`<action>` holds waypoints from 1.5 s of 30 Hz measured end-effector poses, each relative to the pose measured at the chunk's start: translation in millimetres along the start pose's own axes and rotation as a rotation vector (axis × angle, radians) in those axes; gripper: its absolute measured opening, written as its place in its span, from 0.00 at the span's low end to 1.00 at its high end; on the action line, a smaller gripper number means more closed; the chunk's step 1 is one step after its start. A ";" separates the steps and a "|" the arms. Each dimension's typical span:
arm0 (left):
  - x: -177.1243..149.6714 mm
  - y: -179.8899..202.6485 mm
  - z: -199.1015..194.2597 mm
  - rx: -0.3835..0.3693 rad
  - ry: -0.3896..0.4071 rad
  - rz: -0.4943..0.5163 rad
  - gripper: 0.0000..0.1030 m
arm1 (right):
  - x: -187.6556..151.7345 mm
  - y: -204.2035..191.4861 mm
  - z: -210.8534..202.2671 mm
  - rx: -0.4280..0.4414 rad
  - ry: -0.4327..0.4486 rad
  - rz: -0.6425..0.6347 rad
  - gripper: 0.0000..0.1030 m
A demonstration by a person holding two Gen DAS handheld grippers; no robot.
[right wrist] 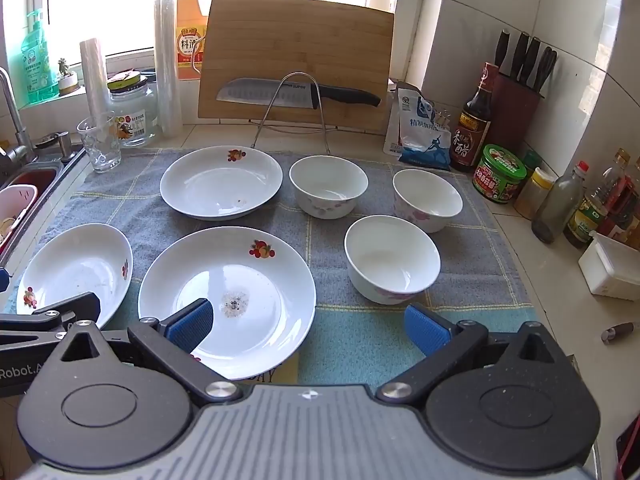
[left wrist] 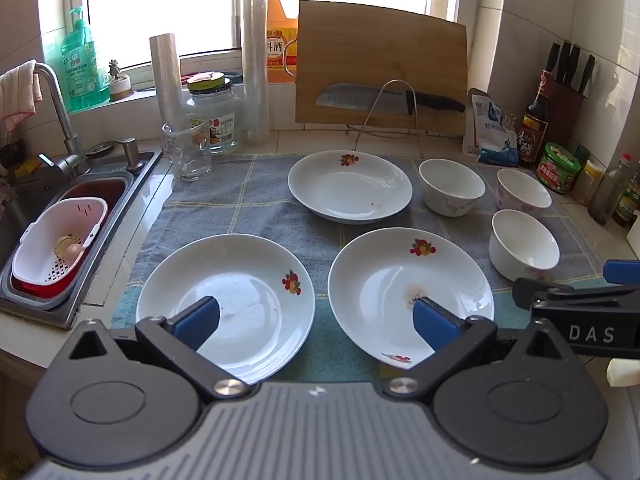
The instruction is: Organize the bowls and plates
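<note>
Three white plates with fruit prints lie on a grey checked towel [left wrist: 256, 208]: a near left plate [left wrist: 240, 292], a near right plate [left wrist: 400, 284] and a far plate [left wrist: 350, 186]. Three white bowls [left wrist: 452, 186] [left wrist: 524, 188] [left wrist: 524, 244] stand at the right. My left gripper [left wrist: 316, 320] is open and empty, above the gap between the two near plates. My right gripper [right wrist: 308, 326] is open and empty, above the near right plate [right wrist: 240, 280] and in front of the nearest bowl [right wrist: 392, 258]. The other plates [right wrist: 222, 182] [right wrist: 76, 268] and bowls [right wrist: 328, 184] [right wrist: 428, 198] also show there.
A sink [left wrist: 60, 216] with a white and red colander lies at the left. A glass [left wrist: 188, 152], a jar [left wrist: 214, 120], a cutting board [left wrist: 380, 64] with a knife and a wire rack [left wrist: 388, 116] stand behind. Sauce bottles and jars [right wrist: 500, 174] line the right wall.
</note>
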State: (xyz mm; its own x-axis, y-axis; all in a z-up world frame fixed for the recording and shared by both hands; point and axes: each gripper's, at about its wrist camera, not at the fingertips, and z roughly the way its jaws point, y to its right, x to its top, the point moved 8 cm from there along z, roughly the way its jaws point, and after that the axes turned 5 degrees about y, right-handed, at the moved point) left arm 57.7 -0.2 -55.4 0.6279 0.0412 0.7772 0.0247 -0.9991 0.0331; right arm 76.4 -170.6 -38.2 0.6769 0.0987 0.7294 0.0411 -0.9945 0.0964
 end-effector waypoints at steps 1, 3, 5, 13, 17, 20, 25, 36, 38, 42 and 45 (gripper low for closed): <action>0.1 -0.2 0.1 0.003 0.001 0.003 0.99 | 1.6 0.7 1.1 0.003 0.000 -0.001 1.00; 0.1 -0.4 0.2 0.004 0.003 0.003 0.99 | 3.1 0.9 3.5 0.011 0.001 -0.006 1.00; -0.2 -0.9 0.6 0.004 0.002 -0.002 0.99 | 5.9 1.3 7.4 0.024 0.004 -0.009 1.00; -4.0 -8.1 4.5 0.013 0.032 -0.024 0.99 | 21.8 4.4 22.1 0.143 0.059 -0.013 1.00; -9.9 -15.8 -1.3 0.026 0.074 -0.037 0.99 | 33.7 -2.1 32.7 0.255 0.116 -0.064 1.00; -21.3 -29.5 -1.2 0.072 0.076 -0.041 0.99 | 40.3 -14.7 42.0 0.358 0.135 -0.109 1.00; -50.1 -55.6 -1.3 0.125 0.064 -0.061 0.99 | 45.6 -48.3 56.6 0.542 0.127 -0.184 1.00; -96.3 -81.5 35.8 0.104 0.021 0.001 0.99 | 32.1 -132.0 85.4 0.778 0.036 -0.359 1.00; -96.7 -85.9 43.4 0.082 0.021 0.015 0.99 | 30.4 -145.5 91.9 0.793 0.023 -0.391 1.00; -95.4 -95.8 59.6 0.015 0.018 0.044 0.99 | 31.7 -167.9 107.7 0.846 -0.023 -0.420 1.00; -95.6 -97.8 67.9 -0.050 0.013 0.073 0.99 | 33.9 -183.4 122.5 0.867 -0.054 -0.442 1.00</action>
State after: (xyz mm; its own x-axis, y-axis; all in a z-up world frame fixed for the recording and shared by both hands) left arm 48.1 93.5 -175.6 0.6166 -0.0316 0.7867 -0.0596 -0.9982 0.0067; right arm 181.8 10.8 -114.1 0.5021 0.4887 0.7134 0.8115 -0.5513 -0.1935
